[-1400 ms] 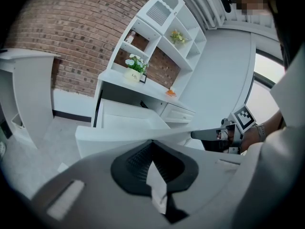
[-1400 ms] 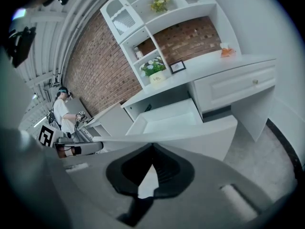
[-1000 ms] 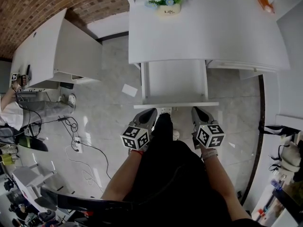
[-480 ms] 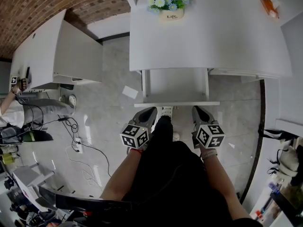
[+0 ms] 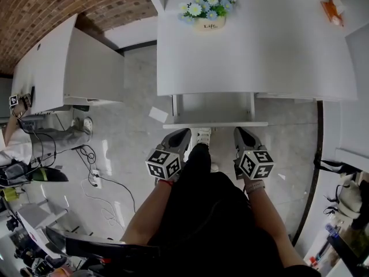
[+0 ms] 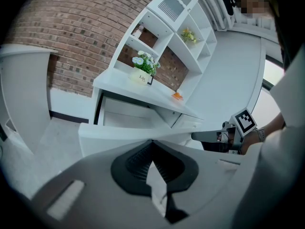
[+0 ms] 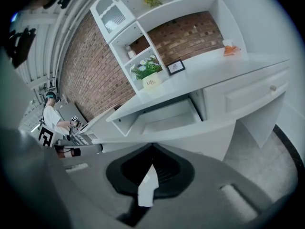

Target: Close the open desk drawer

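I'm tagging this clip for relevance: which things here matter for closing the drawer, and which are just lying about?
Job: drawer, partly open under the desk; left claw and right claw, both shut, at its front.
Lying about: flower pot, orange object on the desk, paper on the floor, cables.

Head view: we look steeply down on the counter and drawer from above. Left gripper view, right gripper view: low, close against the drawer front, facing the counter from either side. All three share the flower pot.
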